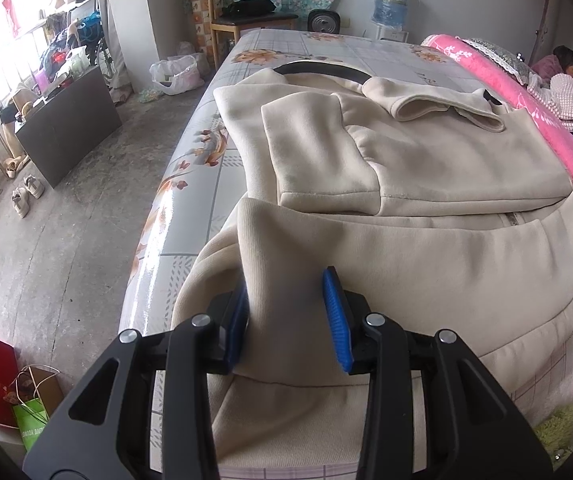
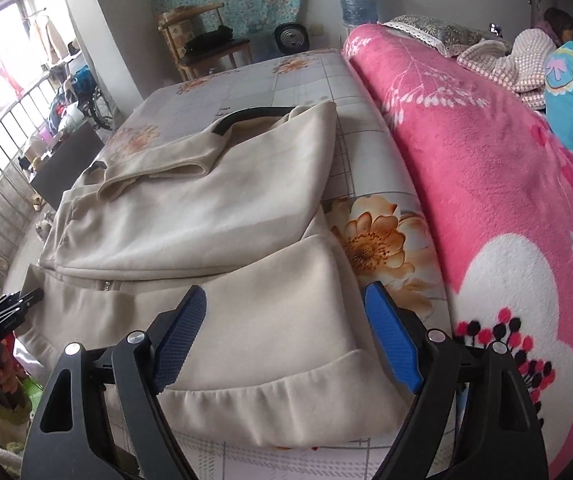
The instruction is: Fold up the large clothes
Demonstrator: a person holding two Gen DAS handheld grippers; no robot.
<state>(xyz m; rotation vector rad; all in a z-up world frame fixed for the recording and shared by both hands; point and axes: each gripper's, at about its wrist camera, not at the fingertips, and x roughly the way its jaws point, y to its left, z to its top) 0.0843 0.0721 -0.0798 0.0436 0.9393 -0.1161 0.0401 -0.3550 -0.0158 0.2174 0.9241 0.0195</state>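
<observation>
A large cream jacket [image 1: 426,168] lies on the bed with both sleeves folded across its body and a black collar at the far end; it also shows in the right wrist view [image 2: 206,216]. My left gripper [image 1: 286,312] has its blue pads on either side of a raised fold of the jacket's near left hem, with a gap at the right pad, so it looks partly closed around the cloth. My right gripper [image 2: 284,320] is open, just above the jacket's near right hem [image 2: 270,400], holding nothing.
The bed [image 1: 206,184] has a glossy floral cover. A pink blanket [image 2: 486,184] lies along its right side, with a person [image 2: 566,92] beyond it. The concrete floor [image 1: 66,240] on the left holds shoes, a dark cabinet, bags. A chair [image 1: 242,20] stands past the bed.
</observation>
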